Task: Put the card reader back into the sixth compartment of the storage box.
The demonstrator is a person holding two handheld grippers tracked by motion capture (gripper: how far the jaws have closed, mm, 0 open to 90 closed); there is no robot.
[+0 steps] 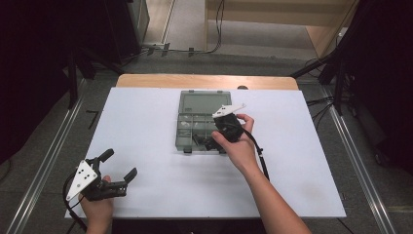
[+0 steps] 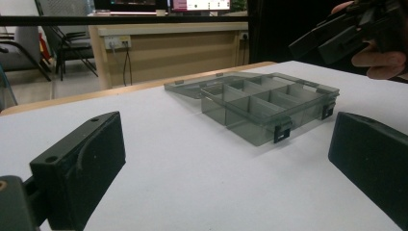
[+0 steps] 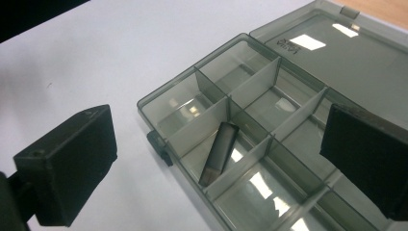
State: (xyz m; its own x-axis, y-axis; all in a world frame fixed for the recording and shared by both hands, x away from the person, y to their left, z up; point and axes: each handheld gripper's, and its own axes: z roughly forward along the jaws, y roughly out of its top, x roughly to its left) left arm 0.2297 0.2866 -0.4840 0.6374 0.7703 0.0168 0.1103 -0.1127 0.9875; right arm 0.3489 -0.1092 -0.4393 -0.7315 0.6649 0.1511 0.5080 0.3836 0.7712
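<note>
A smoky grey compartment box (image 1: 191, 127) lies open mid-table, its lid (image 1: 202, 102) flat behind it. In the right gripper view a small dark stick (image 3: 219, 154) lies aslant in one front compartment of the box (image 3: 250, 96). My right gripper (image 1: 208, 143) hovers over the box's front right part, tilted down. It (image 3: 223, 127) is open, with the stick below and between the jaws and nothing held. My left gripper (image 1: 119, 164) rests near the table's front left corner, open and empty. In its own view it (image 2: 226, 144) faces the box (image 2: 260, 103), with the right gripper (image 2: 346, 33) beyond.
The white board (image 1: 146, 185) covers the table, with a wooden edge (image 1: 204, 80) showing at the back. Metal rails (image 1: 48, 156) run along the floor on both sides. Cables (image 1: 214, 29) lie on the floor beyond the table. A wooden counter (image 2: 168, 53) stands far behind.
</note>
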